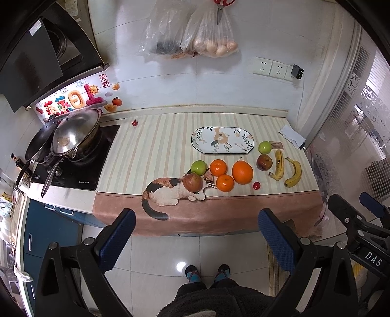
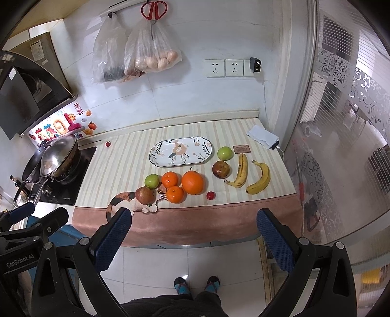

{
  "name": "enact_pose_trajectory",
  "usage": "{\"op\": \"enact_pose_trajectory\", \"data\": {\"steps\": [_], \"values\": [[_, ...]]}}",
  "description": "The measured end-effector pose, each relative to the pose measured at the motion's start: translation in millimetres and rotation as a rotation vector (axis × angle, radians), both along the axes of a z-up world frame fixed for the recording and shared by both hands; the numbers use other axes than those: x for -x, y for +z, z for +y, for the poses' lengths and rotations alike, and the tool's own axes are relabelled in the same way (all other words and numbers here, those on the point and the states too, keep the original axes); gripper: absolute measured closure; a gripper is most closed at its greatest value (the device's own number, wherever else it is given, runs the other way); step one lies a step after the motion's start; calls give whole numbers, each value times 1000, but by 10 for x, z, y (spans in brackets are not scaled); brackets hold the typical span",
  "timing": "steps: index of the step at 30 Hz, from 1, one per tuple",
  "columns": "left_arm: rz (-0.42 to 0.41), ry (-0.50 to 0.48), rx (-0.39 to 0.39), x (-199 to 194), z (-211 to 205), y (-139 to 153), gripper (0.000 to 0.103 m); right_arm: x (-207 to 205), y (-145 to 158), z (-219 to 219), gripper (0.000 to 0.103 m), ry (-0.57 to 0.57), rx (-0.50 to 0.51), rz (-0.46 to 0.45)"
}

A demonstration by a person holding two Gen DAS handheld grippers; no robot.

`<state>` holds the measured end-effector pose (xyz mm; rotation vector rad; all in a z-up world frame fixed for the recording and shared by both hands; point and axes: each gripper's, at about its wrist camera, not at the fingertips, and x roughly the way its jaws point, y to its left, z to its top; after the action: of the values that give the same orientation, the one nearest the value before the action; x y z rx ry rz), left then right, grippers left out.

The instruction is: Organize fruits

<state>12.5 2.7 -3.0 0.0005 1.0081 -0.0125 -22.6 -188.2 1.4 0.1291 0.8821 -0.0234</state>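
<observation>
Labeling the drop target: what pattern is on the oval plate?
White plate with a floral and leaf print, dark rim line; clearest in the right wrist view.

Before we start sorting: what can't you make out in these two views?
- Small card beside the green apple: print too small, both views.
- Dark contents of the left hanging bag: blurred behind plastic.
- Scissors: handles cut off by the top edge in the left wrist view.
- Pan contents: hidden by its lid.
- Far sides of fruit such as the big orange: unseen in either view.
</observation>
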Motion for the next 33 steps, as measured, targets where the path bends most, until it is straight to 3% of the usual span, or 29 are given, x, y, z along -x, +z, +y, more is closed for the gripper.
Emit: {"op": "enact_pose_trajectory", "data": {"steps": [26, 33], "values": [[3, -28, 11, -79, 72, -16, 0, 1, -53, 45, 0, -14, -28, 8], [-29, -54, 1, -453, 25, -159, 0, -233, -314, -367, 0, -162, -107, 28]]}}
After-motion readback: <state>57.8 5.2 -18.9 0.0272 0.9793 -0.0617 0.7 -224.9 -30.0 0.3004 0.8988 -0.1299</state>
